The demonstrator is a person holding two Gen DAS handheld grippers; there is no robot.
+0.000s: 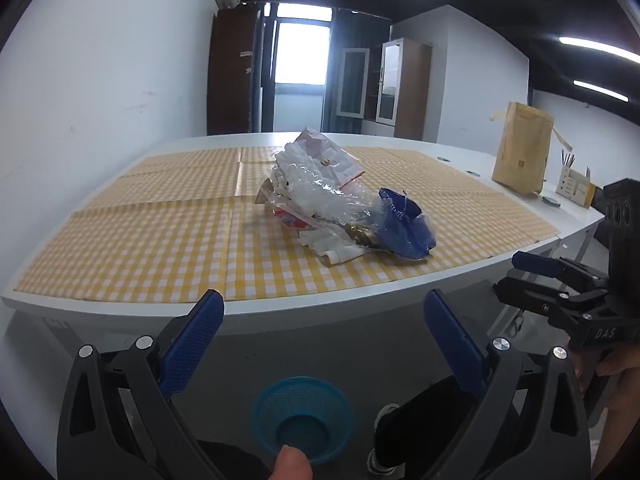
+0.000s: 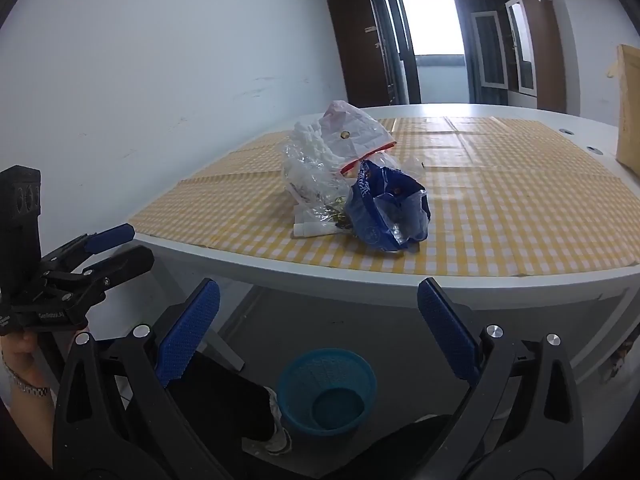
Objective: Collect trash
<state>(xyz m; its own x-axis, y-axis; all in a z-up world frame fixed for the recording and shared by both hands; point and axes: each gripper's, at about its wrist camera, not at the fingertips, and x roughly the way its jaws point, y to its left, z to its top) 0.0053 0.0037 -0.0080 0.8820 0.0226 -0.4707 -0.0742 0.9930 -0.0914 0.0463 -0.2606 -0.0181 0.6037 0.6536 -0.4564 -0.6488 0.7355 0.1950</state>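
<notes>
White walls, a glass door and wooden cabinets frame a white table laid with a yellow checked cloth. Near the middle of that cloth lies the trash pile: crumpled clear plastic wrap, a blue plastic bag with its mouth gaping toward the near edge, a pink-edged packet on top and white tissue underneath, all tangled and touching. On the floor below the near edge stands a blue mesh wastebasket, upright and seemingly empty. A brown paper bag stands well apart at the far right of the table. Both tools hang off the table's near edge, short of the pile: the left gripper has its blue pads spread wide with nothing between them, and the right gripper is likewise fully spread and empty. Collection appears not yet begun; the step in hand looks like the approach. The next move probably calls for reaching over the edge, closing on one loose piece, likely the blue bag nearest, and carrying it down to the basket without dragging the rest off the table.
</notes>
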